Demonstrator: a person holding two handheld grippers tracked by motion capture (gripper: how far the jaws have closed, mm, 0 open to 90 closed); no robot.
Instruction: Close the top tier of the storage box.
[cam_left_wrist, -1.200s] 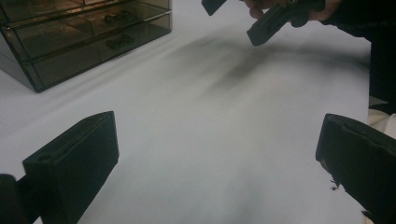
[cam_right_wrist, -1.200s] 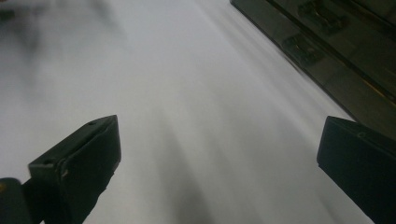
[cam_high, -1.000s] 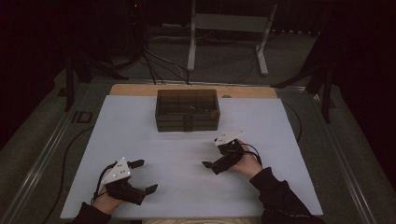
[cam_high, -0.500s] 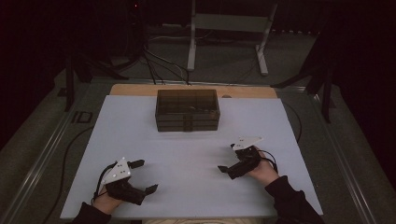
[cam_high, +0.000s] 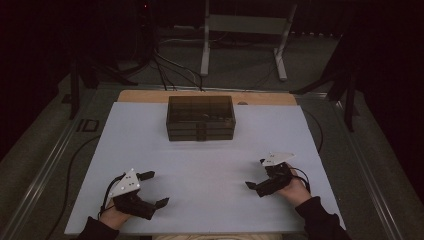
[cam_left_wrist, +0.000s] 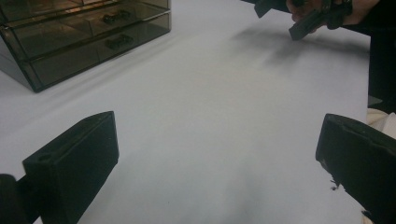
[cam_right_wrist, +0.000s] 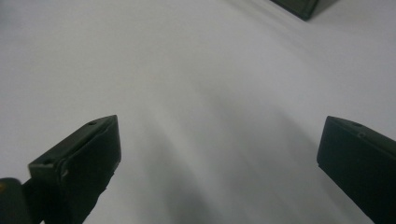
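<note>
I held my left gripper (cam_high: 152, 189) at the near left of the white table (cam_high: 210, 165), jaws wide apart and empty; my right gripper (cam_high: 256, 174) at the near right likewise. The dark drawer box (cam_high: 200, 118) sat far, centred, well apart from both.

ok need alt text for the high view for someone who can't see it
Two hand-held grippers, the left gripper and right gripper, rest open and empty on a white table. A dark, translucent drawer box sits at the far middle, apart from both.
</note>
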